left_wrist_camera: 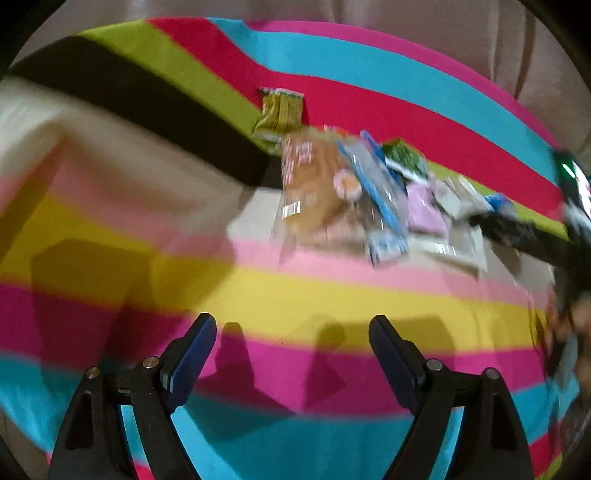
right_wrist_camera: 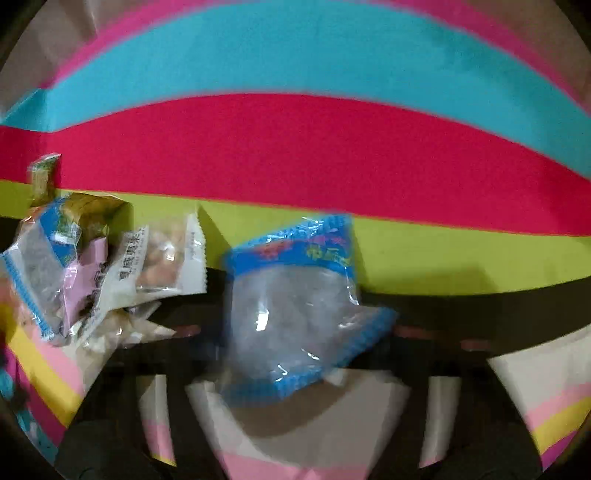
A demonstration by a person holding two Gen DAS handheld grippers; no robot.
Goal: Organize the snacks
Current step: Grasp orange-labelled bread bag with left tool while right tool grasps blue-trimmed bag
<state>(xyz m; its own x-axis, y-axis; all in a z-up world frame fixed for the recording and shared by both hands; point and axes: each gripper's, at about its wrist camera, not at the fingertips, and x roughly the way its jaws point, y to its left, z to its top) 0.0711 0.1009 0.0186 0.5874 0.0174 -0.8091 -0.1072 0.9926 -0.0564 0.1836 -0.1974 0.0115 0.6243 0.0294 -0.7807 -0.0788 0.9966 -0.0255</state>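
Observation:
In the left wrist view my left gripper [left_wrist_camera: 291, 332] is open and empty above the striped cloth. Ahead of it lies a heap of snack packets [left_wrist_camera: 354, 199], with an olive-green packet [left_wrist_camera: 280, 110] apart behind it. In the right wrist view a clear packet with blue edges [right_wrist_camera: 291, 310] fills the middle, right in front of my right gripper [right_wrist_camera: 295, 369]. The gripper's fingers are blurred and dark, so their grip is unclear. The heap of packets [right_wrist_camera: 92, 266] lies at the left.
The striped cloth [left_wrist_camera: 332, 295] covers the whole surface. My right gripper's body [left_wrist_camera: 517, 229] shows at the right edge of the left wrist view. A beige curtain [left_wrist_camera: 443, 29] hangs behind.

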